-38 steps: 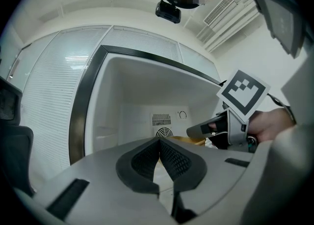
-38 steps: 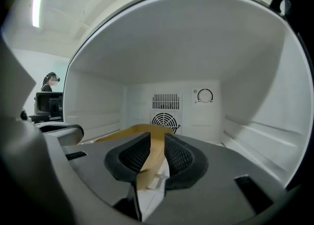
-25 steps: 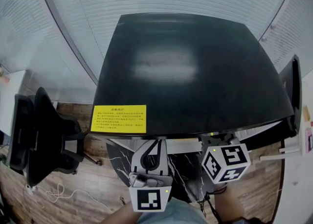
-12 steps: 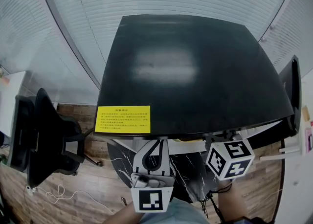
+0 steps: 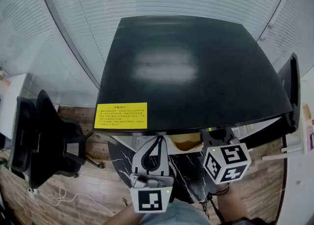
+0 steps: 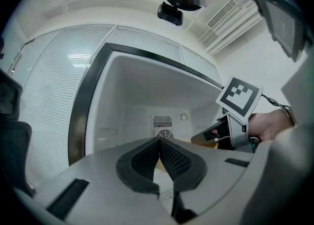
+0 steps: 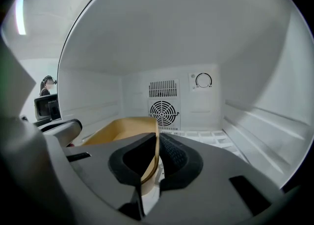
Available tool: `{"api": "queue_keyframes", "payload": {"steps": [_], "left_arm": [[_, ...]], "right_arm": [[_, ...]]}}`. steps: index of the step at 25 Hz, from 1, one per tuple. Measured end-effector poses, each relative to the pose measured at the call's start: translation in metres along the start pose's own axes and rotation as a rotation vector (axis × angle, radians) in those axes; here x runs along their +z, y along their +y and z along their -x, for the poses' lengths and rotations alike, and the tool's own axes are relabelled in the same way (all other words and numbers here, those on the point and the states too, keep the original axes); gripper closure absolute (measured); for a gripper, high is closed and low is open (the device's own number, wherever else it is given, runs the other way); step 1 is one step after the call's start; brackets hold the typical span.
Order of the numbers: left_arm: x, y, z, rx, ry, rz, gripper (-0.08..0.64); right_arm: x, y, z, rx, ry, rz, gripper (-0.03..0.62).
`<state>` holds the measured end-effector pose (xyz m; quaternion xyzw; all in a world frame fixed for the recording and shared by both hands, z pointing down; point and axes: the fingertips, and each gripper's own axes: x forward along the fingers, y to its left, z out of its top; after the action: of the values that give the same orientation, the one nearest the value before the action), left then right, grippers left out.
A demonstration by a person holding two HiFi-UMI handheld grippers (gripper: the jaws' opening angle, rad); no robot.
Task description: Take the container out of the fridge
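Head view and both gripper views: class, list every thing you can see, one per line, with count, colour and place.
fridge: one, black top, white inside, centre.
label: one, yellow, fridge top's front left corner.
container: one, tan, inside the fridge.
fan grille: one, white, fridge's back wall.
dial: one, white, right of the fan grille.
office chair: one, black, left, on wooden floor.
left gripper: one, grey, jaws together, empty, facing the fridge.
right gripper: one, grey, jaws have just been closing, pinching the container's wall.
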<state>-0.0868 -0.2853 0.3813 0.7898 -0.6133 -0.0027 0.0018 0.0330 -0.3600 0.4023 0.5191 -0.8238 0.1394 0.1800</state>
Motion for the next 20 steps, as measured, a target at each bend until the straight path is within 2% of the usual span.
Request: {"api": "queue_keyframes", "payload": {"steps": [6,9,12,17,20], "left_arm": [[0.002,-0.001,0.001,0.010,-0.010,0.014,0.546],[0.003,0.000,0.002,0.012,-0.009,0.009,0.546],[0.002,0.002,0.001,0.012,-0.001,-0.007,0.546],[0.001,0.005,-0.001,0.016,0.002,-0.001,0.546],[0.002,0.006,-0.002,0.021,-0.004,0.004,0.546]], "right_arm": [[0.000,0.003,-0.001,0.019,0.017,0.053,0.548],[0.000,0.004,-0.002,0.042,0.039,0.077,0.503],[-0.003,0.004,-0.004,0.064,0.066,0.066,0.488],[-0.011,0.006,-0.011,0.118,0.151,0.041,0.497],[-0.013,0.009,-0.013,0.118,0.170,0.068,0.560]]}}
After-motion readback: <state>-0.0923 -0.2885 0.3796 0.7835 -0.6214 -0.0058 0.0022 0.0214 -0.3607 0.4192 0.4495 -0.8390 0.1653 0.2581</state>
